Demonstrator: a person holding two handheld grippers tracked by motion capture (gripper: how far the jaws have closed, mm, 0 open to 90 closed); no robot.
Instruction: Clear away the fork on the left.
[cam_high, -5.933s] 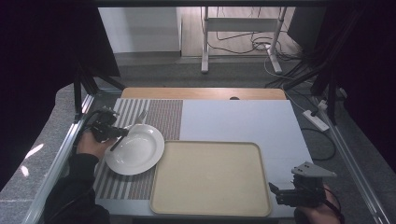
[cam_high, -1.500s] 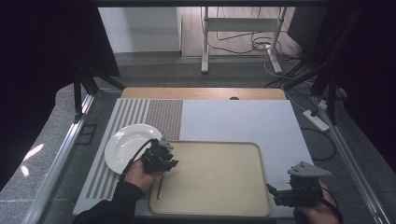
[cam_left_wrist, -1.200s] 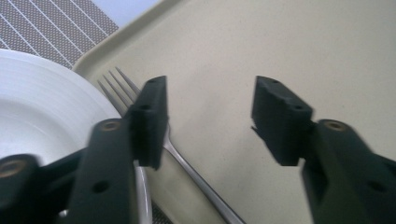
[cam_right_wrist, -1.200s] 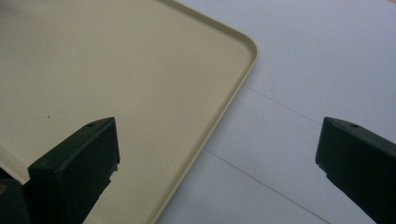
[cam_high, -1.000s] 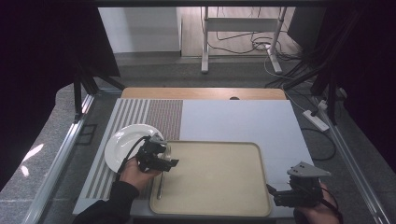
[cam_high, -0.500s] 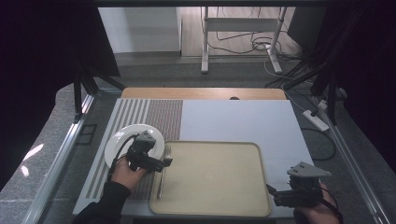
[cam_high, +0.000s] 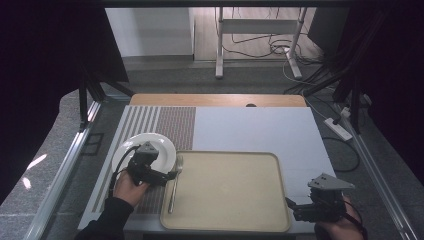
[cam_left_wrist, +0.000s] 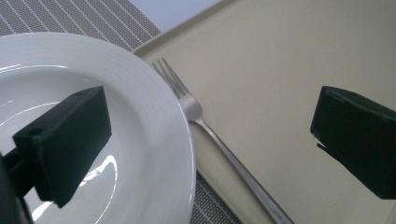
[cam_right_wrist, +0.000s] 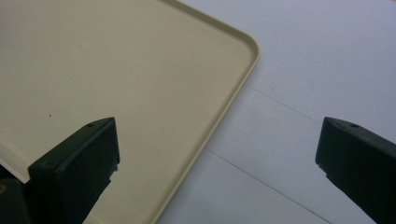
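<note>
A silver fork (cam_high: 174, 184) lies along the left edge of the beige tray (cam_high: 230, 200), tines pointing away from me. In the left gripper view the fork (cam_left_wrist: 224, 149) sits just past the rim of the white plate (cam_left_wrist: 140, 140). My left gripper (cam_high: 171, 176) hovers over the near right rim of the white plate (cam_high: 135, 147). Its jaws have just been opening and now stand wide apart, gripping nothing, with the fork below the gap (cam_left_wrist: 210, 133). My right gripper (cam_high: 296, 208) rests open at the tray's near right corner (cam_right_wrist: 233, 60), nothing between its jaws (cam_right_wrist: 215, 154).
The plate sits on a striped grey placemat (cam_high: 155, 117). A white table surface (cam_high: 260, 127) stretches behind and right of the tray. A metal rail (cam_high: 65, 170) runs along the left edge. A power strip (cam_high: 339, 129) lies off the right side.
My left gripper has moved left, off the tray and over the plate's rim, with its jaws wider. The fork stays lying on the tray. The right gripper has not moved.
</note>
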